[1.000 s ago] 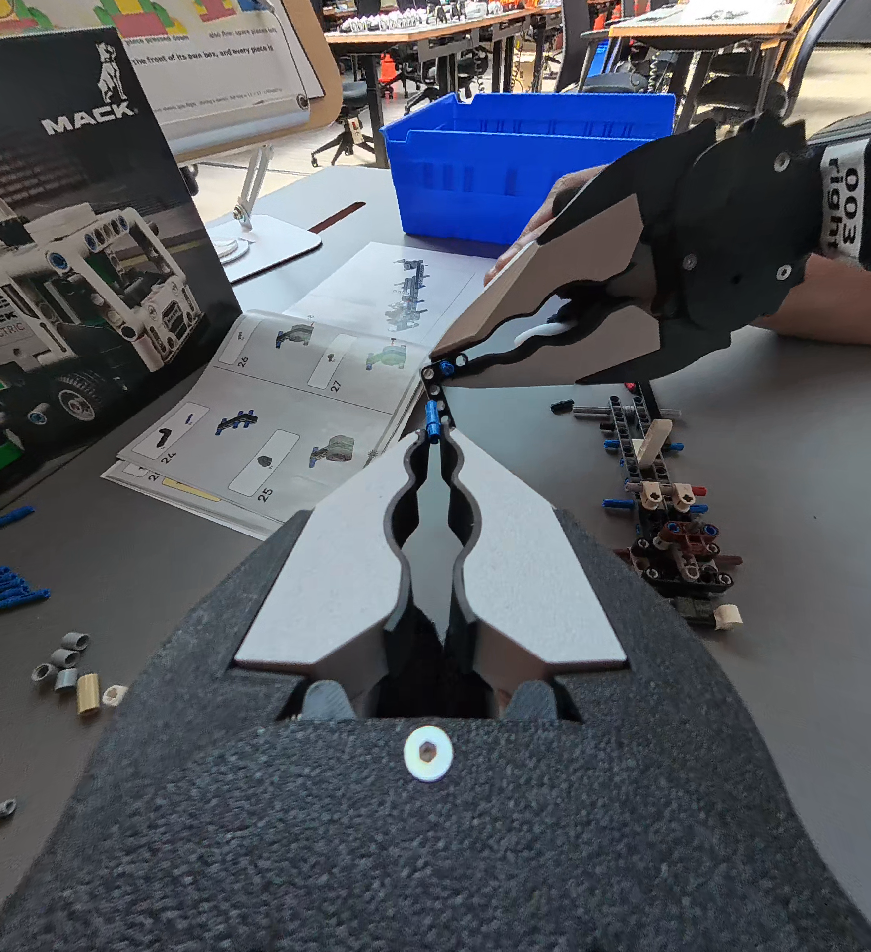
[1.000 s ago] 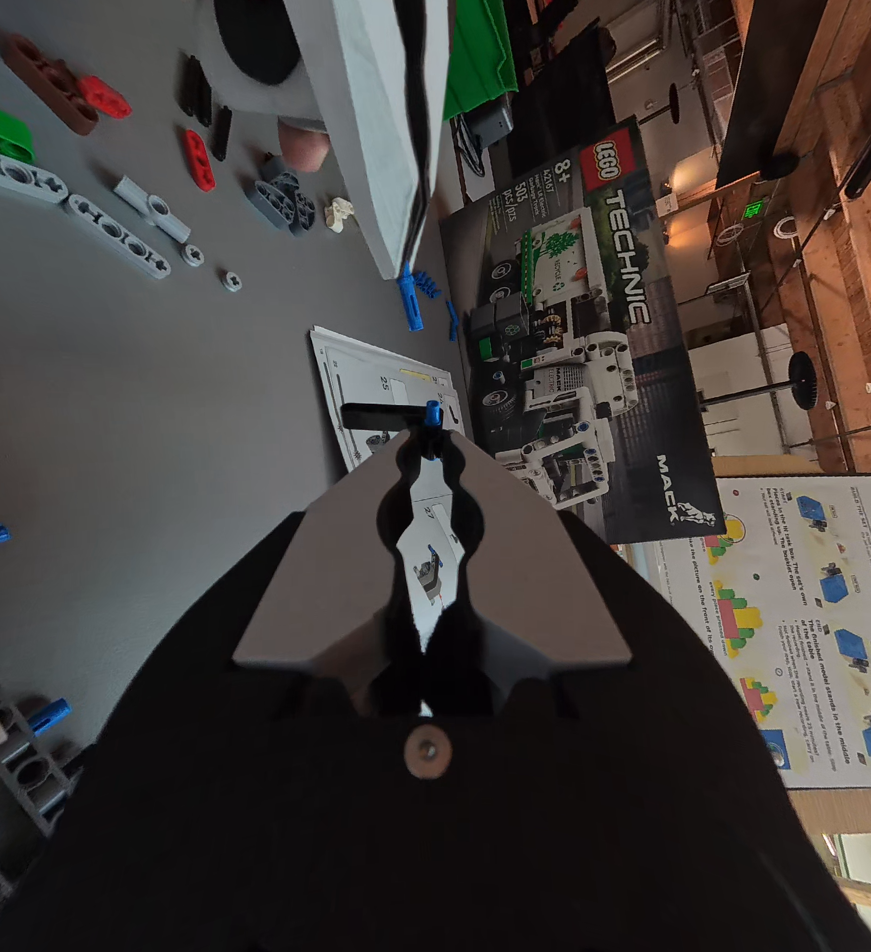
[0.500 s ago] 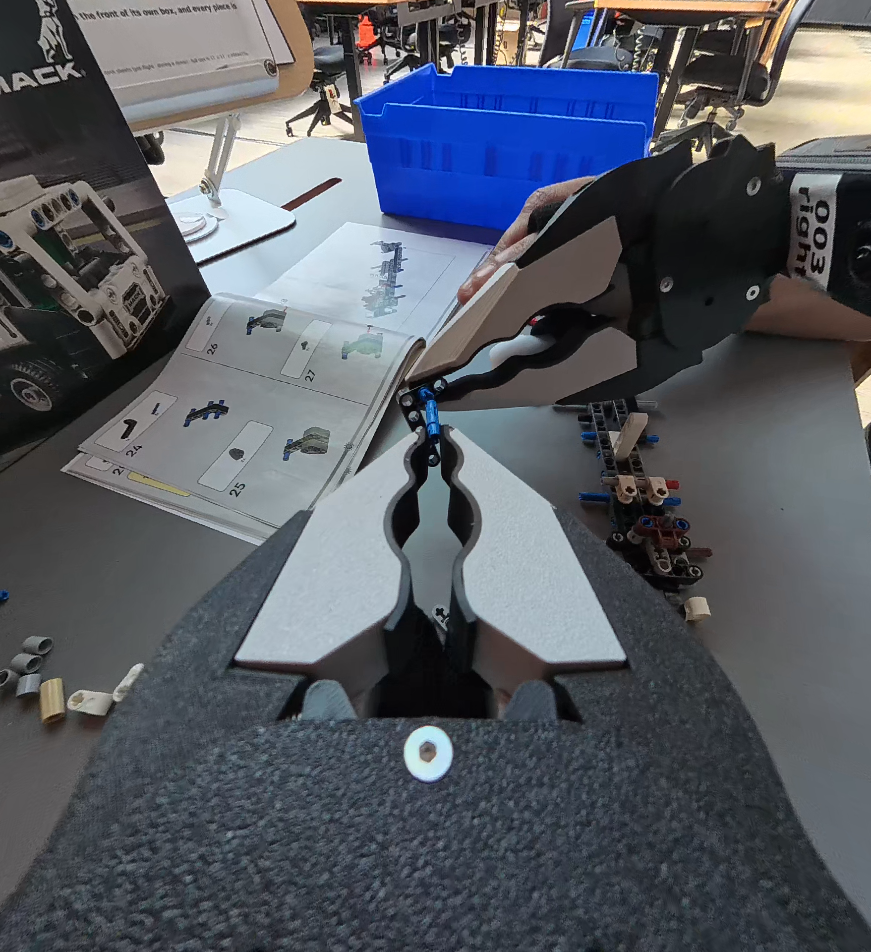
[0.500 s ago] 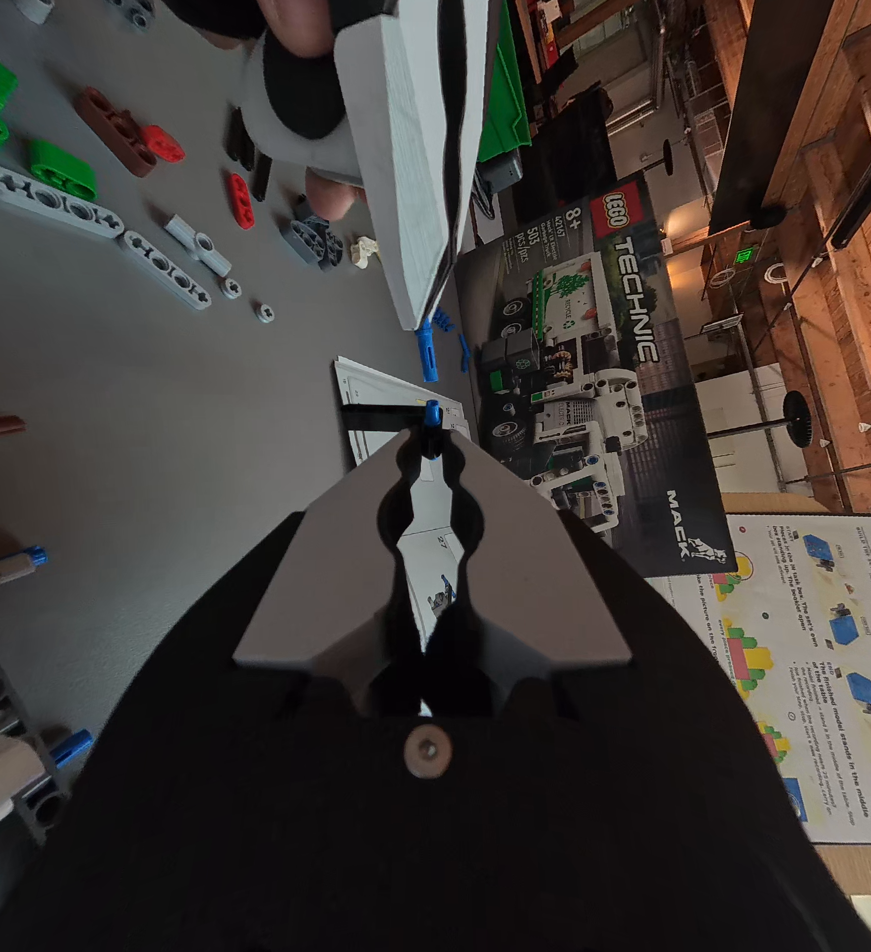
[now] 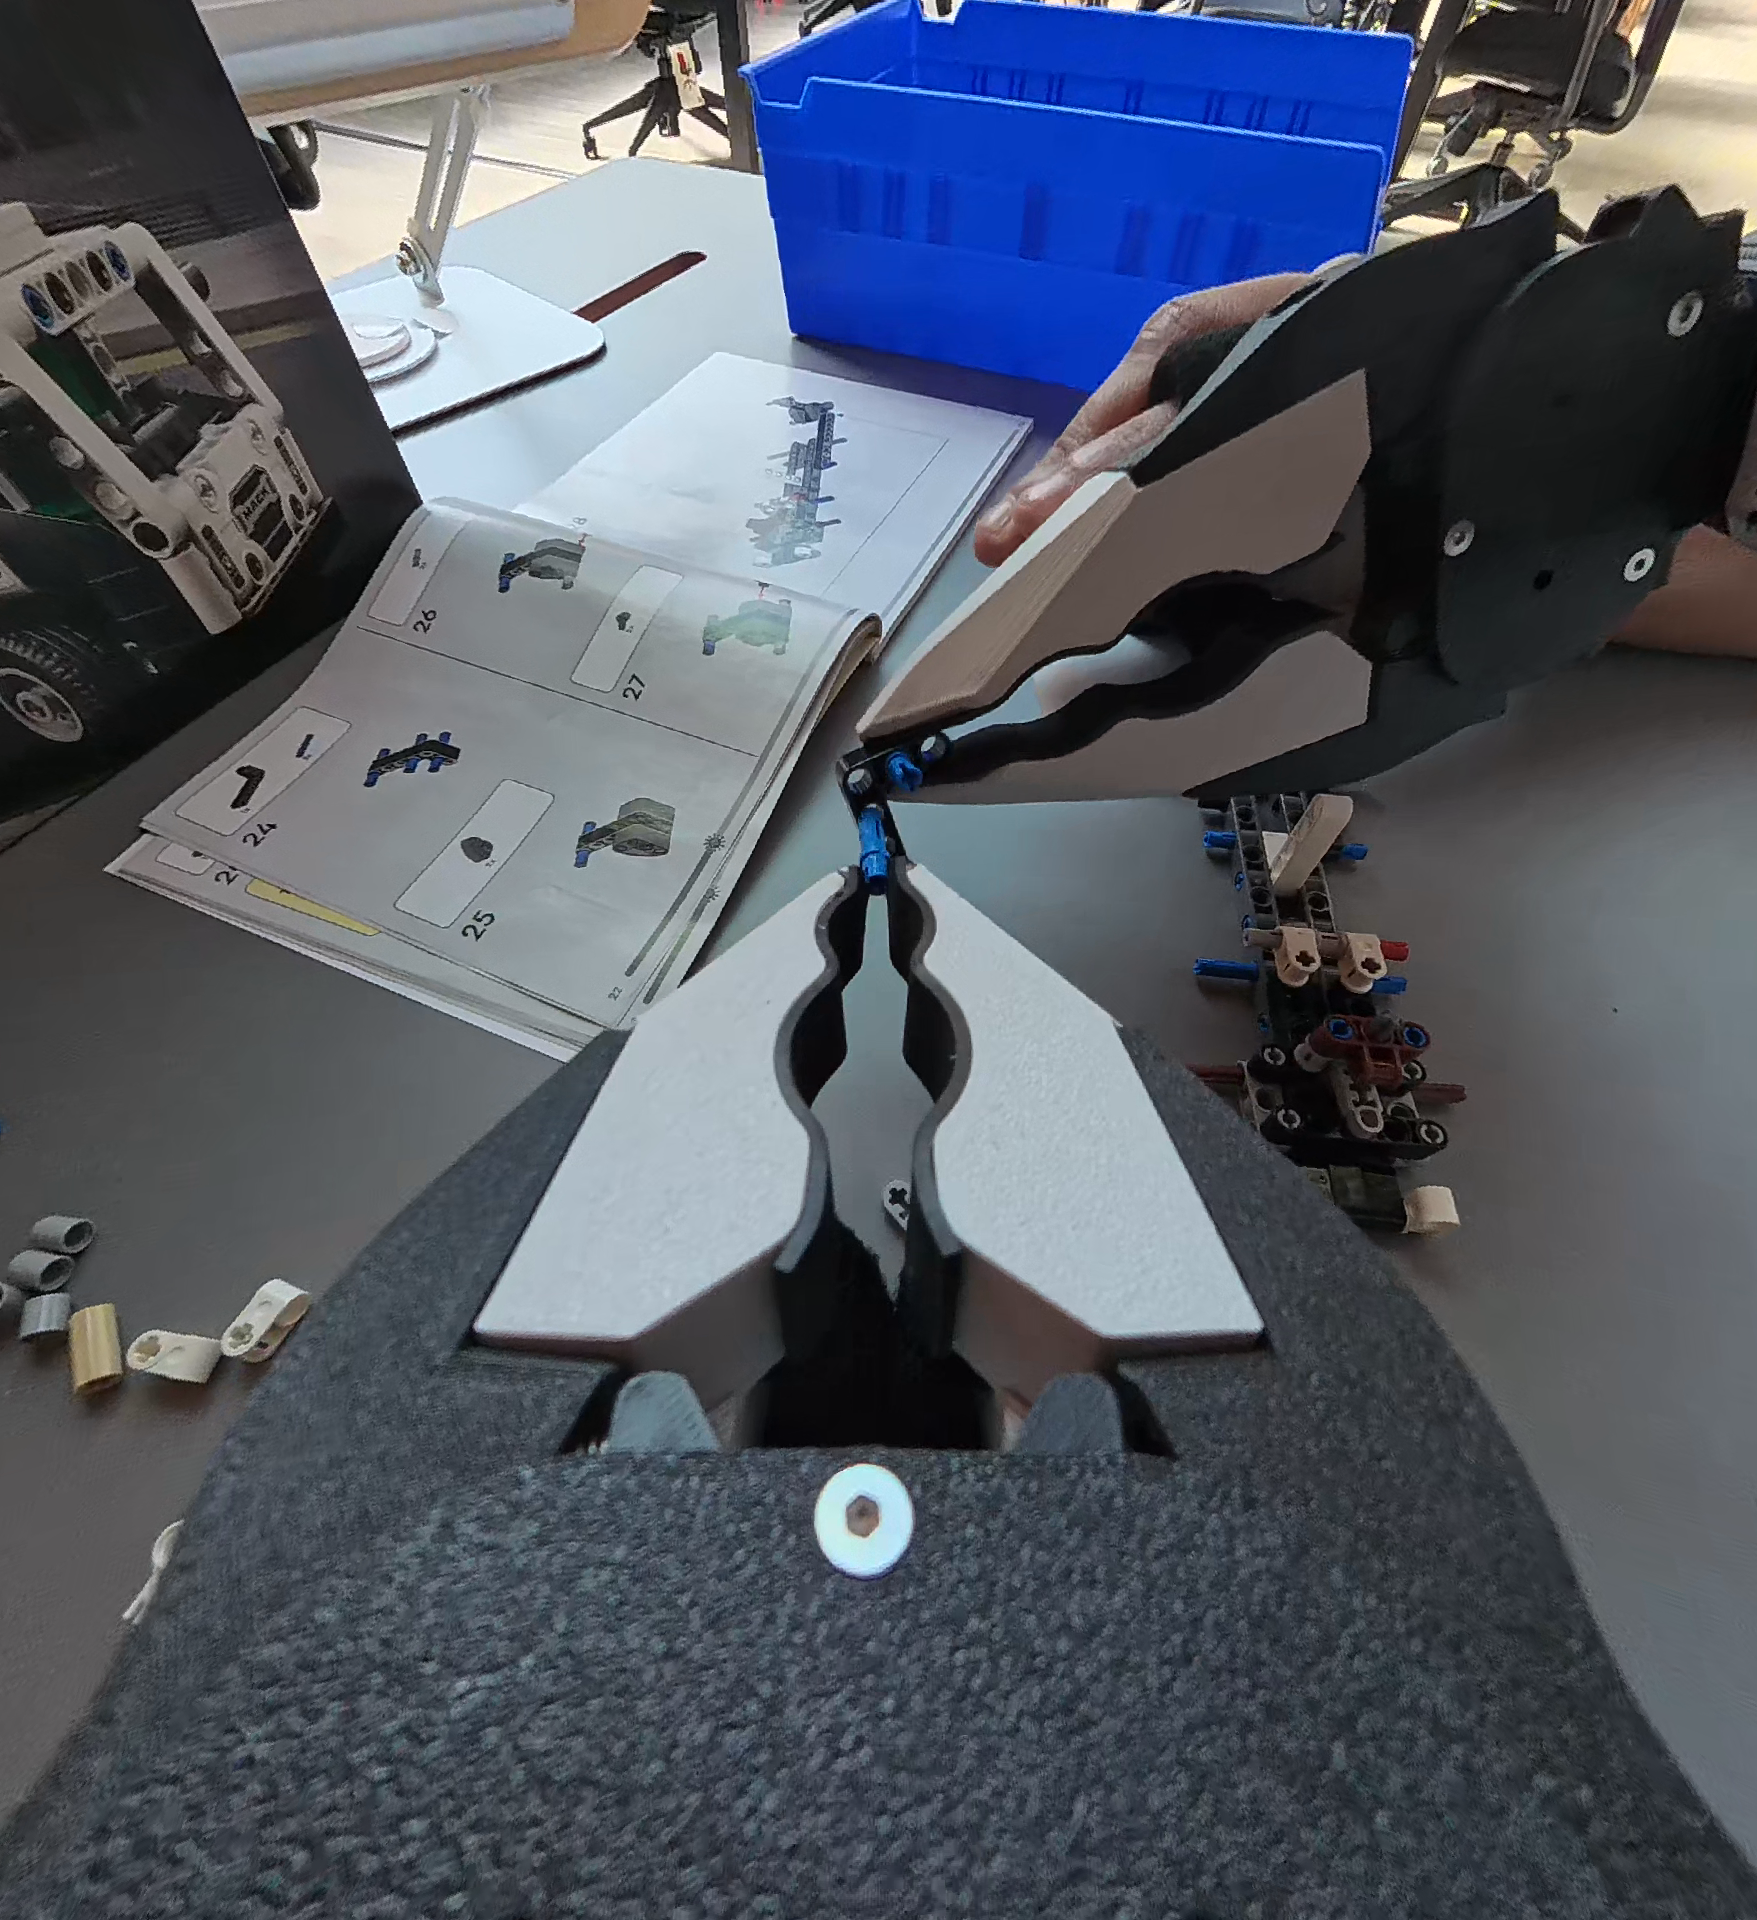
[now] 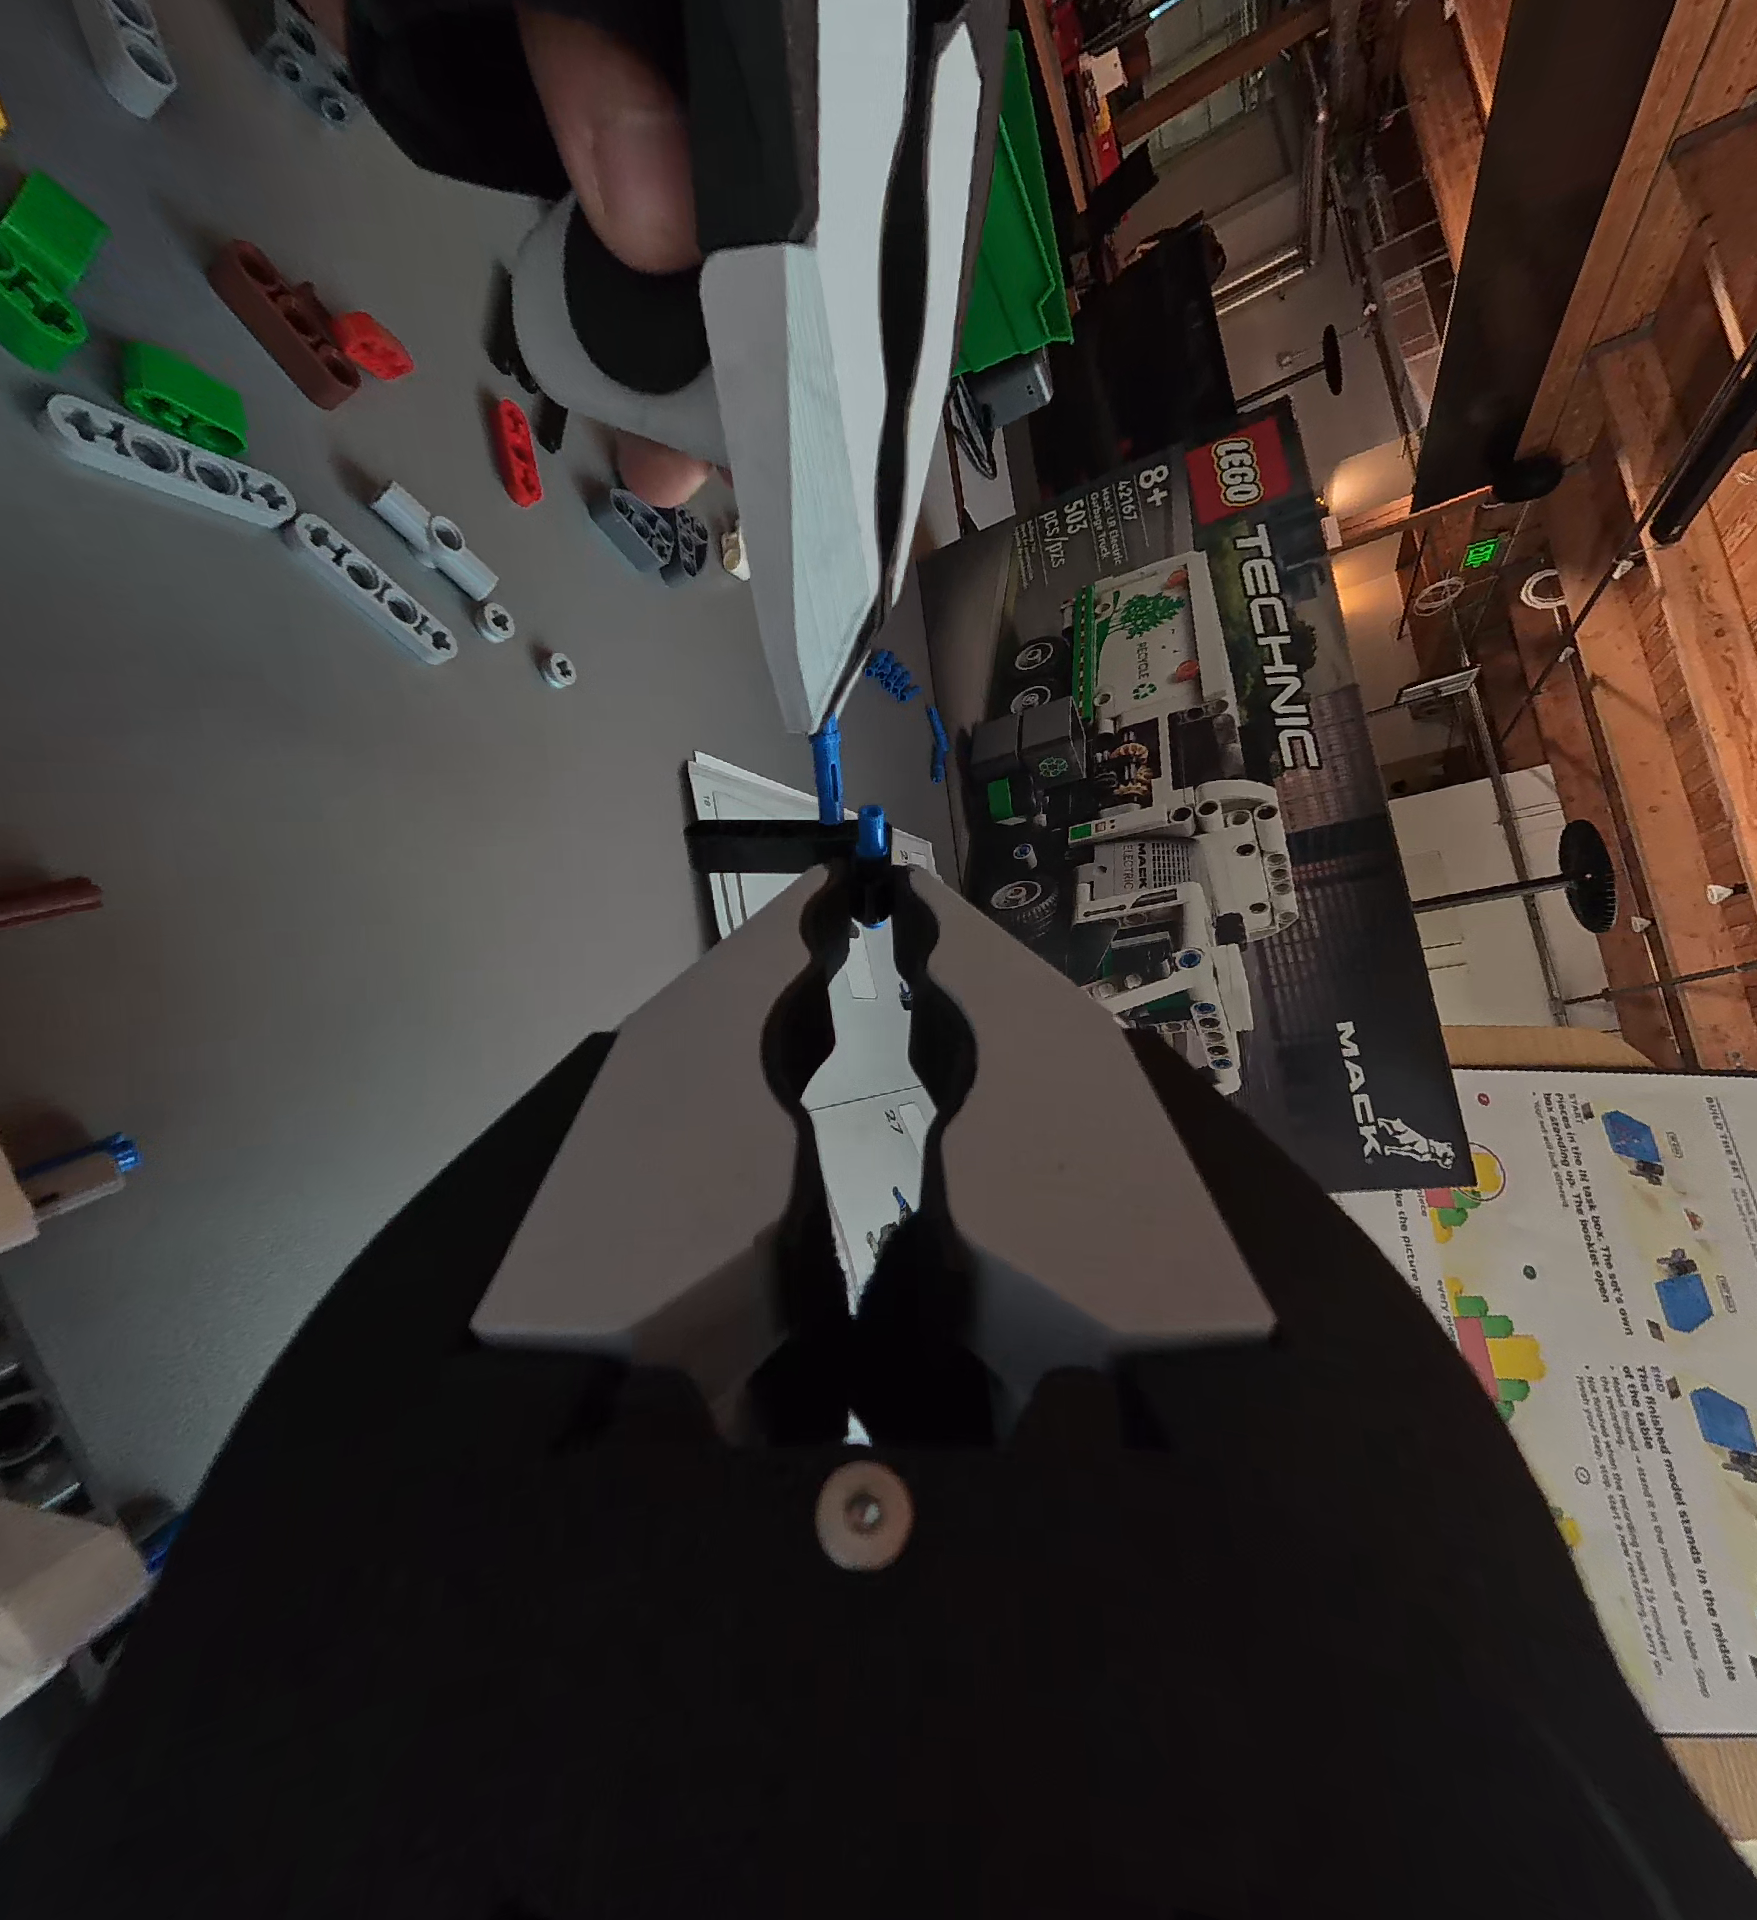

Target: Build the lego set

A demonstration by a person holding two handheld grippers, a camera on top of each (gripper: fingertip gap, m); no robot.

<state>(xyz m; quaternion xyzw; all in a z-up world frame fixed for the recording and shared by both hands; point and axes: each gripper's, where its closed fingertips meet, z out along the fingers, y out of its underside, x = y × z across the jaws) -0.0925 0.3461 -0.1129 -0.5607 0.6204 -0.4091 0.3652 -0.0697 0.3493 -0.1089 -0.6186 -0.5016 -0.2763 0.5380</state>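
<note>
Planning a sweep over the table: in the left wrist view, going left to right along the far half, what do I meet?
Truck box → open instruction booklet → blue bin → right tool gripping a black beam.

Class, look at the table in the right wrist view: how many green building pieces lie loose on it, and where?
2. One green piece lies near the upper left edge; a second green piece lies just below and right of it, against a grey beam. More may be out of frame.

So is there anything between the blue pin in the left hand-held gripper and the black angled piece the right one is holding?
Nothing visible. The blue pin in the left hand-held gripper already meets the black angled piece, which the right hand-held gripper holds above the grey table.
</note>
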